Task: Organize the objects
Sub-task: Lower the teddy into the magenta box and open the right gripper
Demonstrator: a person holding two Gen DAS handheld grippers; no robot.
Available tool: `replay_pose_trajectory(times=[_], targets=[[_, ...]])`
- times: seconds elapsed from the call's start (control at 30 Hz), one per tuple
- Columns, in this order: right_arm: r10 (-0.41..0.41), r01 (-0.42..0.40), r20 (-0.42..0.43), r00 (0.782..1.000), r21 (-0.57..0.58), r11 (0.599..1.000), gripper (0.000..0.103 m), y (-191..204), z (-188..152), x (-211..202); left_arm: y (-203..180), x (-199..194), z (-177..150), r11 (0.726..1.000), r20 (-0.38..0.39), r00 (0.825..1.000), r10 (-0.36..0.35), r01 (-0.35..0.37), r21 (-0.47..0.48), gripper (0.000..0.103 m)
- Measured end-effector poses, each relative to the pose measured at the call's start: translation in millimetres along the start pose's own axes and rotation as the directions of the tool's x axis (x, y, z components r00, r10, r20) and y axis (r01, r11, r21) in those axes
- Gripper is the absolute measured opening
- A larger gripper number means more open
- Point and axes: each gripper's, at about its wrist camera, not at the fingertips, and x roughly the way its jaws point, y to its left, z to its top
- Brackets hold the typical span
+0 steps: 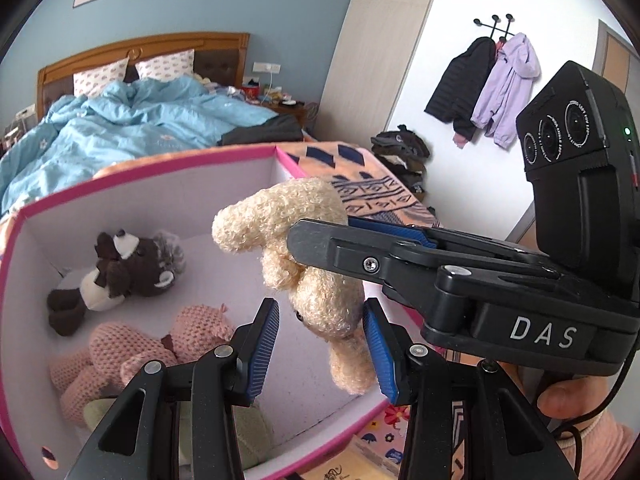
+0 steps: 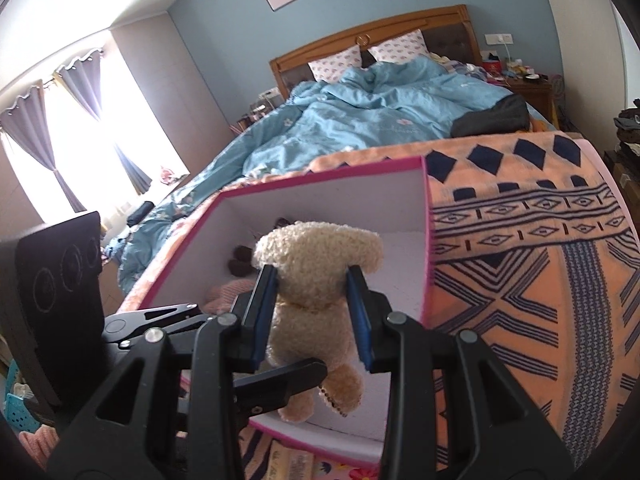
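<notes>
Both grippers in frame, cream plush dog (image 1: pixel 316 276) hanging between them over the open pink-edged box (image 1: pixel 160 168). Right gripper (image 2: pixel 314 312) is clamped on the plush around its middle, blue pads pressed into the fur on both sides; in the left wrist view it comes in from the right and bites the toy from the side. Left gripper (image 1: pixel 322 344) stands narrowed around the plush's lower end: its right pad touches the fur, while a gap shows at its left pad, so can't tell if it truly grips. Box sits on the bed's orange patterned blanket (image 2: pixel 520 248). Inside on the box floor: brown-and-white plush (image 1: pixel 116 276) toward the back, pink knitted plush (image 1: pixel 152 352) nearer, apart from the dog. Blue duvet (image 2: pixel 380 116) rumpled behind.
</notes>
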Motion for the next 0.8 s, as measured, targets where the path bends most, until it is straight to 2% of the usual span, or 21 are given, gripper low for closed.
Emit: replay_pose_trajectory(times=[0.27,0.57,0.67,0.8], targets=[[-0.08,0.08,-0.032,0.996,-0.024,0.997,0.037,-1.9,-10.2,10.9,6.2,10.0,-5.8,1.0,-0.031,0.999,0.012,-0.012,-0.016,0.044],[-0.162,0.159,-0.036,0.986,-0.066,0.985,0.039,1.7,-16.5,14.0,0.5,10.7,-14.4,0.997,-0.031,0.997,0.074,-0.073,0.023,0.046],[-0.18,0.177,-0.029,0.983,-0.078,0.981,0.04,3.4,-17.4,13.4,-1.2,7.0,-16.5,0.994,-0.011,0.995,0.102,-0.101,0.032,0.055],[-0.178,0.176,-0.012,0.984,-0.084,0.981,0.049,6.7,-19.5,7.5,-5.6,-9.5,-24.4,0.988,0.052,0.987,0.149,-0.151,0.043,0.071]])
